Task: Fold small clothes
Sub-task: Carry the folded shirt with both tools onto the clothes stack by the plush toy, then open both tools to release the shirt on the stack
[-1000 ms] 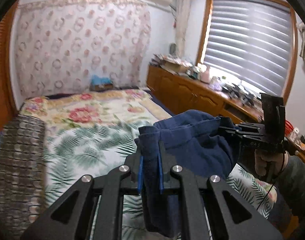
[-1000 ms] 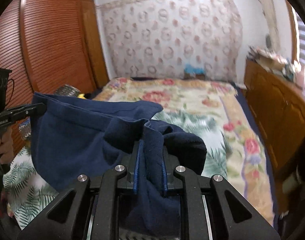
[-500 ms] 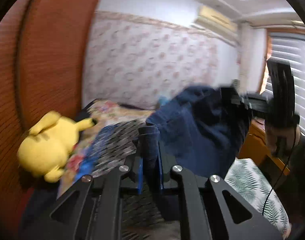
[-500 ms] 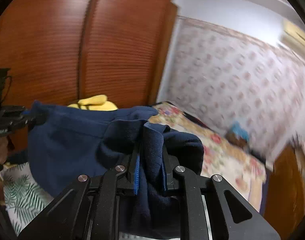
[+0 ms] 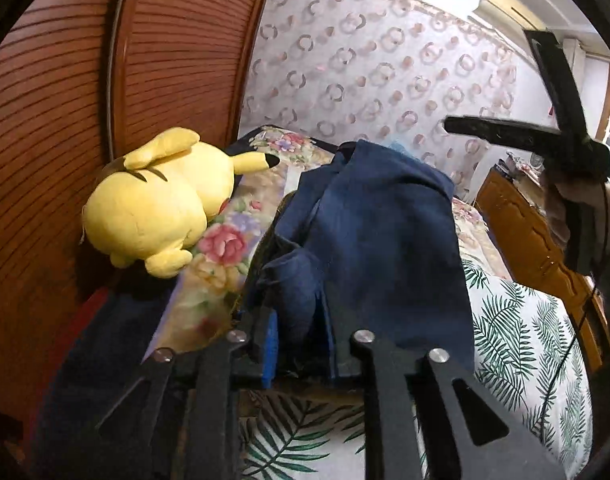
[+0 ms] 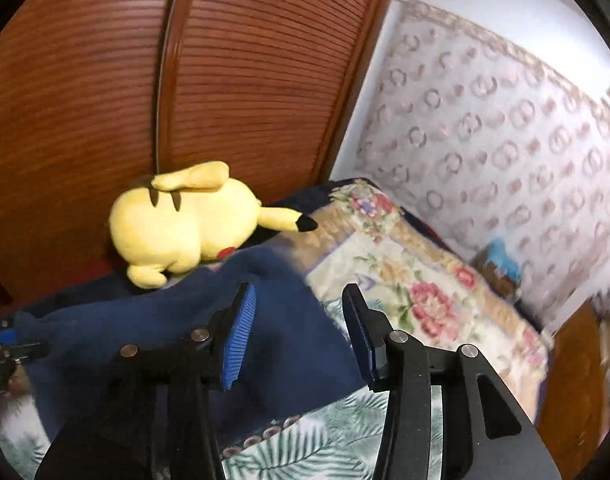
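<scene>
Left wrist view: the left gripper [image 5: 301, 340] pointed down toward a bed [image 5: 525, 344] covered in a fern-print sheet and a floral quilt. A dark blue garment [image 5: 377, 240] was draped in a heap in front of it, bunched and creased. Its near edge hung down between the two fingers. The jaws were opening, and the blue pad [image 5: 271, 344] on the left finger appeared to stand just clear of the cloth rather than pressing it. A yellow plush toy [image 5: 157, 204] lay beside the garment against a brown slatted wardrobe [image 5: 65, 100]. At the upper right, the right gripper [image 5: 485, 130] reached in from the side, held in a person's hand [image 5: 573, 204].

Right wrist view: the right gripper [image 6: 301, 328] had its fingers spread and opening wider, with both ribbed blue pads bare. The garment [image 6: 165, 336] lay below and between them, apparently resting on the bed [image 6: 425, 300], with neither pad touching it. The plush toy [image 6: 185, 224] sat just behind the cloth. The left gripper [image 6: 5, 344] showed only as a dark sliver at the far left edge.

Judging from this, the step in hand was letting the garment go onto the bed near the toy. It looked rumpled, not neatly folded. The next move probably called for drawing both grippers clear without snagging the cloth, then pinching an edge or corner afresh to spread it flat.
</scene>
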`<action>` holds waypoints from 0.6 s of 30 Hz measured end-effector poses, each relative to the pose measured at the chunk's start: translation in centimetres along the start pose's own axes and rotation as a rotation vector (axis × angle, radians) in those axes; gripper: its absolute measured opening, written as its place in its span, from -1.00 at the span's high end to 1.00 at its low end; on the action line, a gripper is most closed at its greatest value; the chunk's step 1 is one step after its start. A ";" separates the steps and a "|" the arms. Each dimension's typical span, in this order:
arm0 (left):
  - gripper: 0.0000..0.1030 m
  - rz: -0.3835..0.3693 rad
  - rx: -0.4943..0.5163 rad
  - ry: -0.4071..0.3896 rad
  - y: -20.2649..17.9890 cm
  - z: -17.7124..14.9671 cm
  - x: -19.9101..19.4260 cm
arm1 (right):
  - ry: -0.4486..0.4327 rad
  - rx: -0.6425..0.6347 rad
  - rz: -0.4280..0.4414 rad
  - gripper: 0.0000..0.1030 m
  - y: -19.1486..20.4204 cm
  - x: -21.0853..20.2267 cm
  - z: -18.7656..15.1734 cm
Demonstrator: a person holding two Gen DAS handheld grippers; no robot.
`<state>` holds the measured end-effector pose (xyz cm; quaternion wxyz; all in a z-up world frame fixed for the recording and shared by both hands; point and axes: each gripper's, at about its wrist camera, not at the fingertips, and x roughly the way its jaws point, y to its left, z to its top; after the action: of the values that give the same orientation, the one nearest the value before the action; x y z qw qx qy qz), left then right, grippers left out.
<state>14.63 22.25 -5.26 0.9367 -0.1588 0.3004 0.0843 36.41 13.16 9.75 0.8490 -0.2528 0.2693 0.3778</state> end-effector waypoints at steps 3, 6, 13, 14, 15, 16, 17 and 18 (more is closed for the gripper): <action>0.40 0.013 0.033 -0.030 -0.4 0.2 -1.1 | -0.018 0.070 0.030 0.07 -0.8 -2.2 -1.6; 0.23 -0.001 0.073 -0.056 -1.5 0.4 -2.7 | -0.043 0.125 0.049 0.06 -1.0 -5.1 -3.6; -0.14 -0.055 0.180 -0.114 -5.6 0.2 -6.2 | -0.085 0.240 0.058 0.02 0.0 -12.7 -10.2; -0.14 -0.060 0.195 -0.116 -6.3 0.3 -6.5 | -0.090 0.260 0.052 0.01 0.0 -13.7 -11.2; -0.15 -0.066 0.211 -0.117 -7.1 0.1 -6.8 | -0.097 0.281 0.044 -0.02 0.1 -14.9 -12.3; -0.15 -0.079 0.224 -0.115 -7.8 -0.1 -7.0 | -0.101 0.291 0.036 -0.13 0.1 -15.7 -13.0; -0.15 -0.092 0.234 -0.113 -8.4 -0.2 -7.2 | -0.105 0.303 0.025 -0.18 0.2 -16.6 -13.8; -0.15 -0.103 0.244 -0.112 -9.1 -0.4 -7.4 | -0.109 0.313 0.013 -0.27 0.3 -17.6 -14.7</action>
<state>10.74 13.17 1.03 0.9674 -0.0540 0.2471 0.0078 22.22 -4.83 10.39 0.8889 -0.0947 0.2801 0.3498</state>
